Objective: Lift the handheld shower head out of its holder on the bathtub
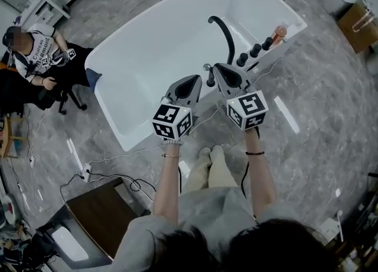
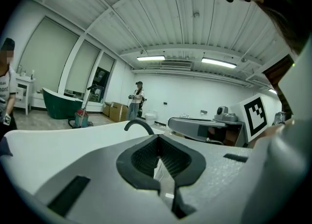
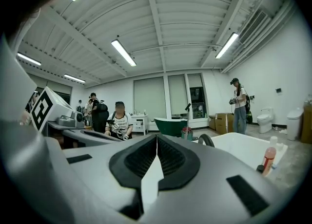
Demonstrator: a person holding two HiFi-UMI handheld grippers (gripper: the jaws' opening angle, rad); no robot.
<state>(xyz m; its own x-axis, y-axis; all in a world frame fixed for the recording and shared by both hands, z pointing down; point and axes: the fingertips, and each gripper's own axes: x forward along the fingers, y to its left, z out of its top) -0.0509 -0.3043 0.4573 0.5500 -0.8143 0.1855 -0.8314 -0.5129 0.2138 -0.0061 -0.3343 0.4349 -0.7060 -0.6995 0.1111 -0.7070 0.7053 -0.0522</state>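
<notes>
The white bathtub (image 1: 147, 52) lies ahead of me, with a black curved spout (image 1: 226, 34) on its near right rim. A small dark shower handset (image 1: 209, 76) stands on that rim, between the tips of my two grippers. My left gripper (image 1: 191, 83) hovers just left of it, jaws shut and empty (image 2: 157, 140). To the handset's right, my right gripper (image 1: 221, 71) is also shut with nothing in it (image 3: 156, 139). The spout (image 2: 139, 124) shows past the left jaws, and again (image 3: 206, 140) to the right of the right jaws. Both gripper views miss the handset.
Black knobs (image 1: 254, 51) and an orange bottle (image 1: 279, 32) line the rim right of the spout. A person (image 1: 36, 58) sits left of the tub. A dark cabinet (image 1: 100, 217) and floor cables (image 1: 112, 177) lie at the lower left. Another person (image 3: 239, 105) stands far off.
</notes>
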